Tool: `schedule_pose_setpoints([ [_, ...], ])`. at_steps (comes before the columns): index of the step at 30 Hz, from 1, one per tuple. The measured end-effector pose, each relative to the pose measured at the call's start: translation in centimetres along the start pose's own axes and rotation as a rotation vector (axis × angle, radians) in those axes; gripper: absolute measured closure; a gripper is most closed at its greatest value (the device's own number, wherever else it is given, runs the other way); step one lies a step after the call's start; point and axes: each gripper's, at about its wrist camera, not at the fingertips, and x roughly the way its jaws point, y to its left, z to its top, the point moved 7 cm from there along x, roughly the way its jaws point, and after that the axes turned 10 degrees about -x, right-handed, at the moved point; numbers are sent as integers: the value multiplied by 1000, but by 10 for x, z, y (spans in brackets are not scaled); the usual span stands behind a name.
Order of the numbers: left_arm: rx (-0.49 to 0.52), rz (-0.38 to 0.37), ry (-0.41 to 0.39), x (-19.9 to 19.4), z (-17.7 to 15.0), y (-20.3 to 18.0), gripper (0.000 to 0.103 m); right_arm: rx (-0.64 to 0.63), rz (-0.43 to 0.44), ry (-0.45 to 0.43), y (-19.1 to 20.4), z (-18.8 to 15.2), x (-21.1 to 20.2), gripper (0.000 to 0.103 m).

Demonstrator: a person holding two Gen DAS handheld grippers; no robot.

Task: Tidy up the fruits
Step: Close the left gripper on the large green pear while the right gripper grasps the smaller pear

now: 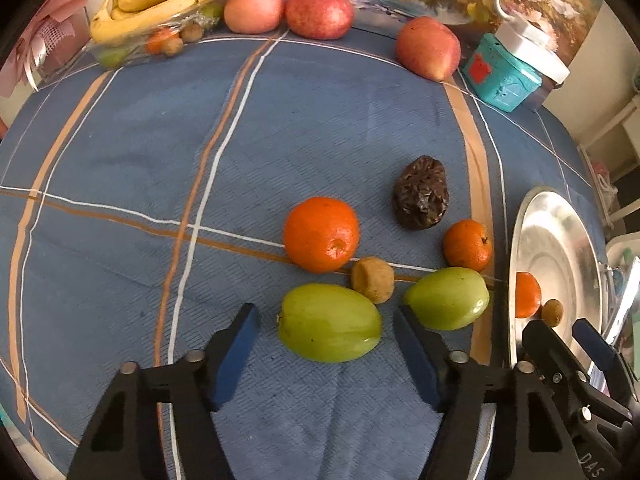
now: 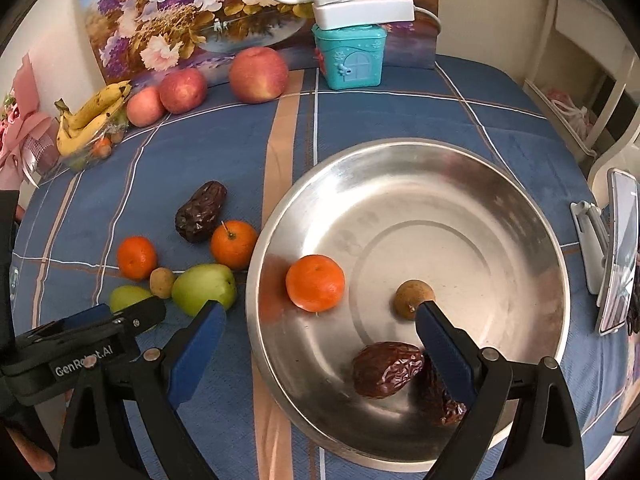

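My left gripper [image 1: 326,320] is open, its fingers on either side of a green fruit [image 1: 329,322] on the blue cloth. Near it lie a second green fruit [image 1: 448,298], a small brown fruit [image 1: 373,279], two oranges [image 1: 321,234] [image 1: 467,245] and a dark date [image 1: 421,193]. My right gripper [image 2: 322,312] is open and empty over the steel bowl [image 2: 500,184]. The bowl holds an orange [image 2: 315,283], a small brown fruit [image 2: 412,294] and two dates [image 2: 386,368]. The left gripper shows at lower left in the right wrist view [image 2: 120,316].
Three apples [image 1: 428,48] [image 1: 319,13] [image 1: 253,10] and a tray of bananas [image 1: 160,0] sit at the table's back, beside a teal box [image 1: 502,74] with a white charger on it. A floral painting [image 2: 240,12] leans behind. A phone on a stand [image 2: 616,252] is at right.
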Motion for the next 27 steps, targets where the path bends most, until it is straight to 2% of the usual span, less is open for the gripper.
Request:
schedule_pose_setpoints([
  [2, 0, 2, 4, 1, -1, -2, 47, 2, 0, 0, -1, -1, -1, 7],
  [3, -2, -8, 7, 2, -1, -4, 48, 3, -1, 0, -1, -1, -2, 7],
  [11, -83, -46, 3, -6, 3, 16, 48, -2, -9, -10, -2, 1, -2, 7],
  [16, -156, -79, -33, -21, 10, 31, 48, -64, -19, -36, 12, 6, -5, 7],
  [22, -207, -68, -83, -34, 20, 51, 48, -166, 5, -73, 41, 14, -6, 8],
  [24, -230, -83, -91, -38, 22, 56, 48, -206, 12, -88, 53, 15, -7, 10],
  [26, -241, -93, -101, -42, 25, 59, 48, -253, 20, -98, 66, 16, -7, 25],
  [27, -245, -96, -108, -45, 27, 60, 48, -276, 22, -99, 72, 16, -6, 29],
])
